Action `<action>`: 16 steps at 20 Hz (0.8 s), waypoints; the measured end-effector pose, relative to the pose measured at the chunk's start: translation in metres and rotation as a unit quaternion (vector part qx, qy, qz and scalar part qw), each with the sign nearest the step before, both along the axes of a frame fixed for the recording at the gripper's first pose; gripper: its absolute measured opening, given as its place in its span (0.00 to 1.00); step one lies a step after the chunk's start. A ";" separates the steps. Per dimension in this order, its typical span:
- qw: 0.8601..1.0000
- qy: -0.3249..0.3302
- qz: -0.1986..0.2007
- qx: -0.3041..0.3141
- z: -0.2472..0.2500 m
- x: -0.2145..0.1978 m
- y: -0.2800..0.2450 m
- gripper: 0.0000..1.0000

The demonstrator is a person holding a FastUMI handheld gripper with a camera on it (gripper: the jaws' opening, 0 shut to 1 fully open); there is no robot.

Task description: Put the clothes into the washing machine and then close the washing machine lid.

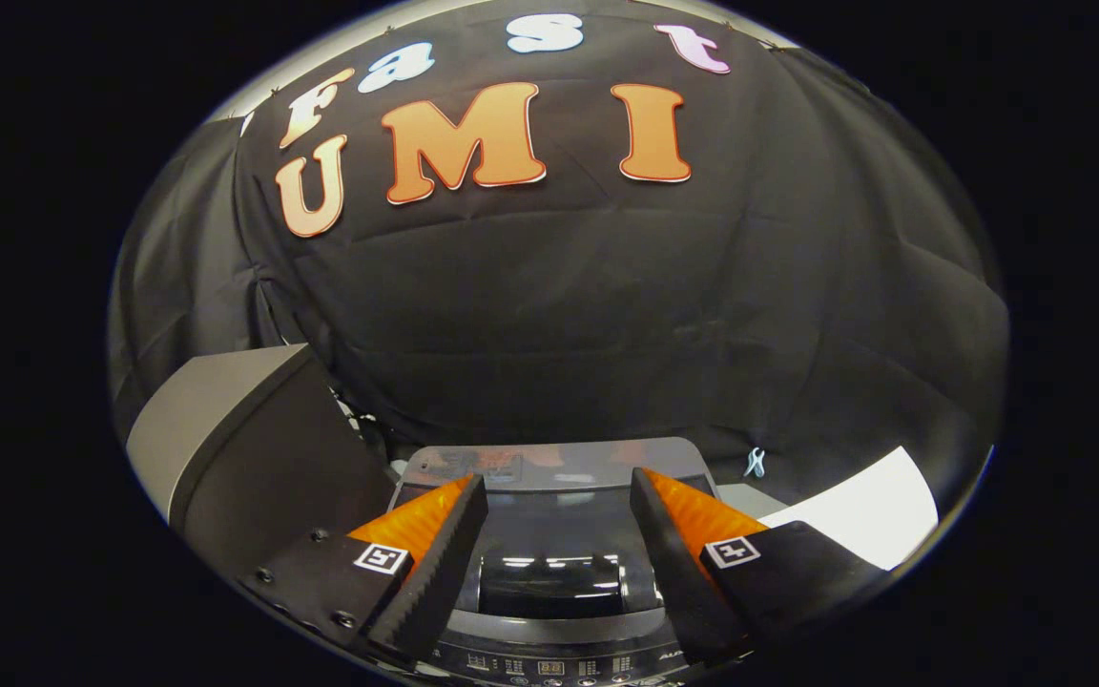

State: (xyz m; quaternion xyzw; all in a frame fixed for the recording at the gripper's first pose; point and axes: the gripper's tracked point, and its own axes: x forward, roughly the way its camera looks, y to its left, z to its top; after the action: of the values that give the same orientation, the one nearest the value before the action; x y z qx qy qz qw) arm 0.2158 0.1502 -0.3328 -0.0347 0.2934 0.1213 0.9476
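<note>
Light: dim booth, lit from overhead
Glare: strip reflections on the washing machine lid (549, 572)
Edges: strong fisheye bending
Focus: sharp

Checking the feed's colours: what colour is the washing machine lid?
Dark, glossy and see-through, with a grey rim; the lid shows best in the gripper view, between the open gripper's fingers.

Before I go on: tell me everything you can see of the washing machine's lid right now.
The washing machine lid lies flat and shut on the top of the washing machine. It looks like dark, glossy glass or plastic with a grey frame, and ceiling lights reflect in it. A row of control markings sits along the near edge. The gripper hovers above it with its fingers apart; nothing is between them, and I cannot see them touching the lid.
</note>
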 end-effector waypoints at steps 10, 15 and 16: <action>0.998 -0.056 0.014 0.013 0.074 -0.028 0.029 0.97; 0.995 -0.096 -0.026 0.028 0.126 -0.063 0.024 0.97; 0.993 -0.105 -0.034 0.032 0.136 -0.069 0.024 0.97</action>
State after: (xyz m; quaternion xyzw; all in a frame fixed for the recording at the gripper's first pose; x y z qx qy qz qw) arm 0.1468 0.1745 -0.1971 -0.0069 0.1896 0.0936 0.9774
